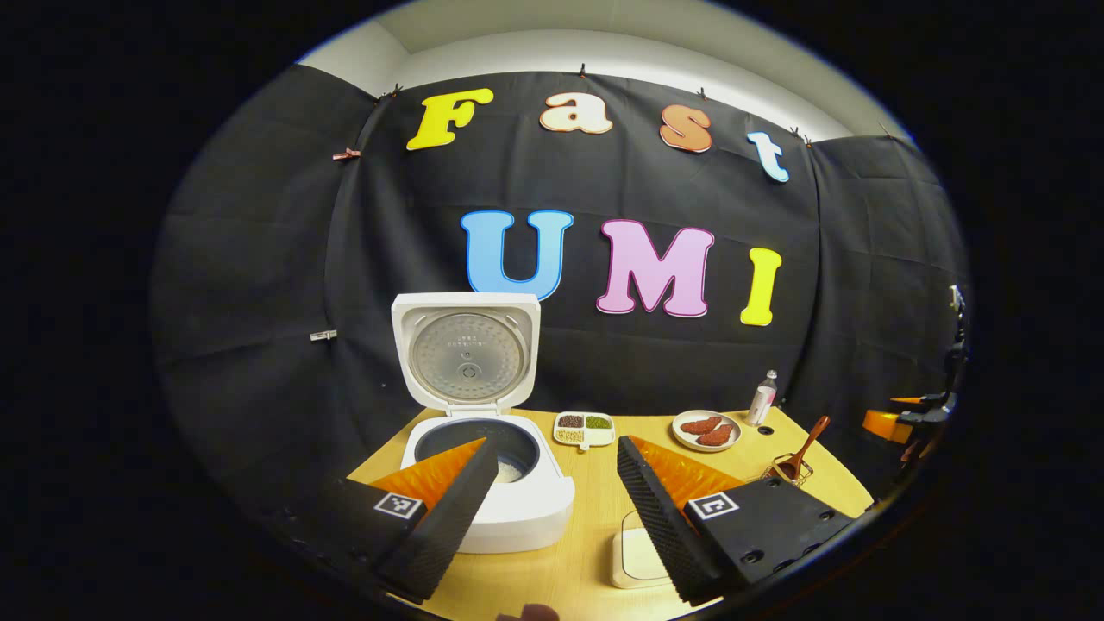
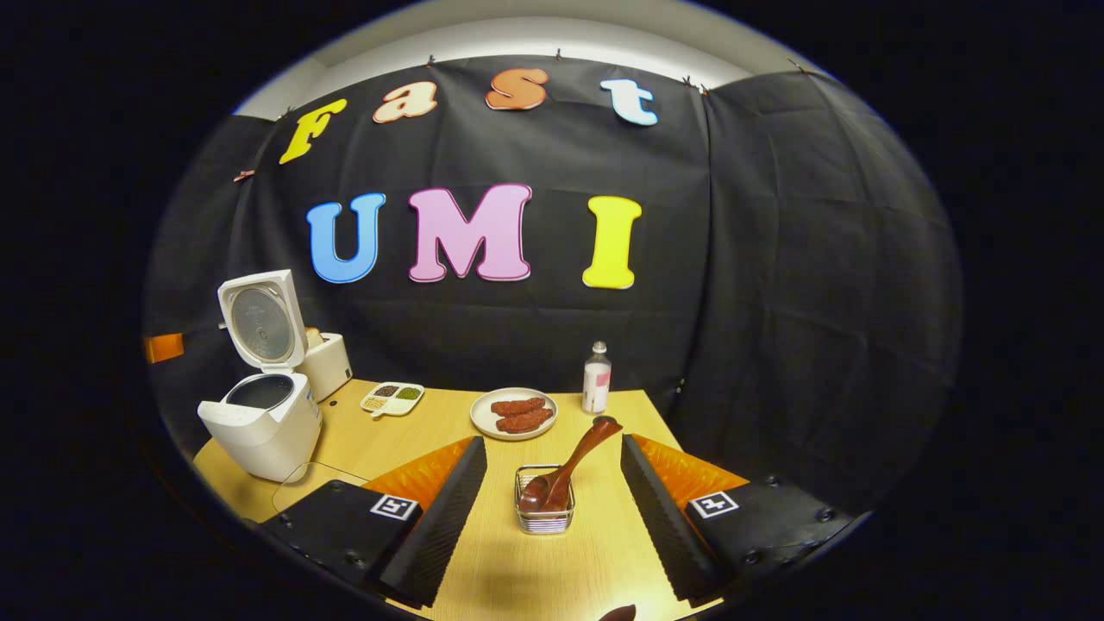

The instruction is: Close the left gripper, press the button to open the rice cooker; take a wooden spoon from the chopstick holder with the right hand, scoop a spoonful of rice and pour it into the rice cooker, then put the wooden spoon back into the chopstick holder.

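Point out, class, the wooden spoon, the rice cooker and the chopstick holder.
wooden spoon (image 2: 580,454): right gripper view, middle of its handle.
rice cooker (image 1: 526,509): left gripper view, white front of its body.
chopstick holder (image 2: 544,520): right gripper view, its front wall.

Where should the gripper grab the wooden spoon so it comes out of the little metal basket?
Grip the wooden spoon on its bare handle, above the wire chopstick holder. It leans up and to the right, clear of the rim, so the open right gripper should probably come from the front, one finger each side, then lift along the slant.
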Demonstrator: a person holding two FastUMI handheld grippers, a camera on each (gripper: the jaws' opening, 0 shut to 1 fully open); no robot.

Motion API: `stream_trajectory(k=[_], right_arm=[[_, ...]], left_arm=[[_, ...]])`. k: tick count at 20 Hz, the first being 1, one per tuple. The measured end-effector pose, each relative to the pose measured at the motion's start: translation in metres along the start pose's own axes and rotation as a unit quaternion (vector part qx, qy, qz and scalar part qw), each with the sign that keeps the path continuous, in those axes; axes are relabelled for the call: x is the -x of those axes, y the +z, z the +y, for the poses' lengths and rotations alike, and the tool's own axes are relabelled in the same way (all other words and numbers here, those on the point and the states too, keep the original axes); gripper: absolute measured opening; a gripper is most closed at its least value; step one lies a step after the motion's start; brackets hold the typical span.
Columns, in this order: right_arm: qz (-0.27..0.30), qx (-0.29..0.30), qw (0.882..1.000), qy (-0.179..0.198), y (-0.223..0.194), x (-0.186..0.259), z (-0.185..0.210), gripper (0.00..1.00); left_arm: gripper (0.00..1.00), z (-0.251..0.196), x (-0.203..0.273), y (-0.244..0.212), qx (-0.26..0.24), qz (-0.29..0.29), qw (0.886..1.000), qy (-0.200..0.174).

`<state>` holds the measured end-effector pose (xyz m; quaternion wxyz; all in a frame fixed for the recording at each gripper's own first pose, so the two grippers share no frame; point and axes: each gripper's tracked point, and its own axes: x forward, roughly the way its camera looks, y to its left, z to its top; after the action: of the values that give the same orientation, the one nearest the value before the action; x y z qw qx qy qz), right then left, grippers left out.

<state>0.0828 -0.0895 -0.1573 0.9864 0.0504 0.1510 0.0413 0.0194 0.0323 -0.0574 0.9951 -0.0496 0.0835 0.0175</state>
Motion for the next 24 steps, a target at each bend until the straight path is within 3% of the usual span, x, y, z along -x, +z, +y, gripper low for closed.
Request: stream_trajectory(k=[8,14,16,18,19,20,22,24], right_arm=[[0.059,-0.019,0.997,0.047,-0.070,-0.099,-0.013,0.94],[0.077,-0.046,0.994,0.057,-0.109,-0.145,-0.023,0.72],[0.080,-0.057,0.993,0.067,-0.113,-0.155,-0.021,0.46],[0.088,-0.074,0.990,0.077,-0.120,-0.162,-0.015,0.50],[0.091,-0.077,0.989,0.081,-0.123,-0.164,-0.015,0.42],[0.094,-0.077,0.989,0.084,-0.125,-0.166,-0.014,0.50],[0.090,-0.086,0.988,0.089,-0.122,-0.169,-0.011,0.31],[0.083,-0.087,0.988,0.097,-0.121,-0.164,-0.011,0.29]], left_arm=[[0.96,-0.028,-0.001,-0.038,0.001,0.031,0.999,0.014],[0.96,-0.033,-0.009,-0.057,0.016,0.050,0.998,0.037],[0.96,-0.037,-0.010,-0.063,0.026,0.056,0.997,0.041],[0.96,-0.040,-0.010,-0.070,0.027,0.064,0.997,0.046],[0.96,-0.039,-0.010,-0.072,0.026,0.066,0.996,0.050],[0.96,-0.040,-0.010,-0.074,0.024,0.068,0.996,0.054],[0.96,-0.042,-0.009,-0.074,0.023,0.070,0.996,0.058],[0.96,-0.045,-0.008,-0.074,0.025,0.070,0.996,0.058]])
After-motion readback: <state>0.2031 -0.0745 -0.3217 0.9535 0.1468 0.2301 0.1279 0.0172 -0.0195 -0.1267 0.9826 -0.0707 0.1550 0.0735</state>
